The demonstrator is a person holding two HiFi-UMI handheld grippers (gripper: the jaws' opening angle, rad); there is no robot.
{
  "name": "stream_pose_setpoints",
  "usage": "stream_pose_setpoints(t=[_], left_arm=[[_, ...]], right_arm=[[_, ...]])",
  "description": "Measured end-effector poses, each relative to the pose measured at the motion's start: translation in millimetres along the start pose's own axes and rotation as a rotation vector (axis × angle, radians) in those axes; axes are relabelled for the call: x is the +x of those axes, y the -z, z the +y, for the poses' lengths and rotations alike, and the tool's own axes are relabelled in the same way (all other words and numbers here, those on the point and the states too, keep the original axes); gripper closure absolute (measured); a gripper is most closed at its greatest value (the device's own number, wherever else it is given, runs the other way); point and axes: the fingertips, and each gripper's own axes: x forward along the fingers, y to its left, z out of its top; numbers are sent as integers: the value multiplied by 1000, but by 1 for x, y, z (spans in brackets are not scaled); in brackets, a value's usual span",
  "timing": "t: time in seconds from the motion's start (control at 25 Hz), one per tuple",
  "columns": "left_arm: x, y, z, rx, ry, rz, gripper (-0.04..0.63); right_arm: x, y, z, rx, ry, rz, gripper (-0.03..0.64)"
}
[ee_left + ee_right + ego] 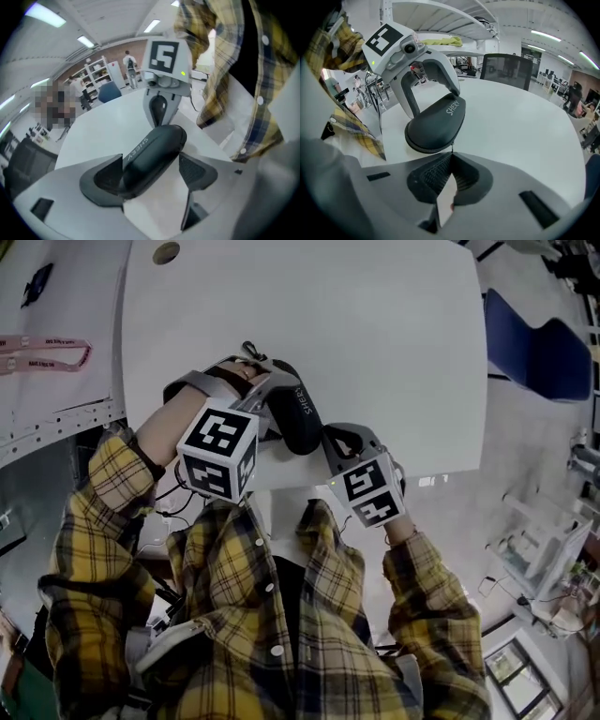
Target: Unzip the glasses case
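Right gripper view, zip pull seemingly pinched — glasses case closed

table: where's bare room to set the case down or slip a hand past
The table is bare beyond the case to its far edge, save a round hole in the far left corner, and bare on to its right edge. Crowded at the near edge: the left gripper straddles the case, the right gripper pinches its zip pull.
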Motion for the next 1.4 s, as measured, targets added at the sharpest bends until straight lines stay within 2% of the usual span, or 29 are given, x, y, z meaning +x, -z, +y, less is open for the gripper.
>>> stream_pose_setpoints(t=[0.2,0.32,0.44,0.52,0.64,0.8,0.88,1.0,1.16,1.4], left_arm=[[-45,3,22,-505,-136,-136,236],[-57,15,21,-773,-201,-151,238],[-55,27,7,-1053,-207,-149,238],[-51,30,-2,-1174,-206,-167,238],[-44,34,-9,-1228,-243,-176,238],[-33,48,-14,-1276,-323,-135,239],[-29,53,-17,-1270,-356,-122,250],[-25,49,-22,-1249,-360,-153,305],[-19,48,-25,-1205,-386,-178,311],[-22,48,-24,-1189,-368,-182,311]], right_arm=[[-7,3,27,96,-44,-24,618],[-8,-2,47,119,-67,-33,618],[-4,-10,64,125,-102,-37,618],[-1,-13,76,133,-125,-36,618],[7,-15,91,148,-156,-30,618],[19,-19,106,153,-183,-24,618],[23,-21,111,140,-190,-19,618],[25,-21,113,112,-187,-8,618],[26,-18,108,65,-154,-11,618],[22,-22,95,-117,-84,-6,618]])
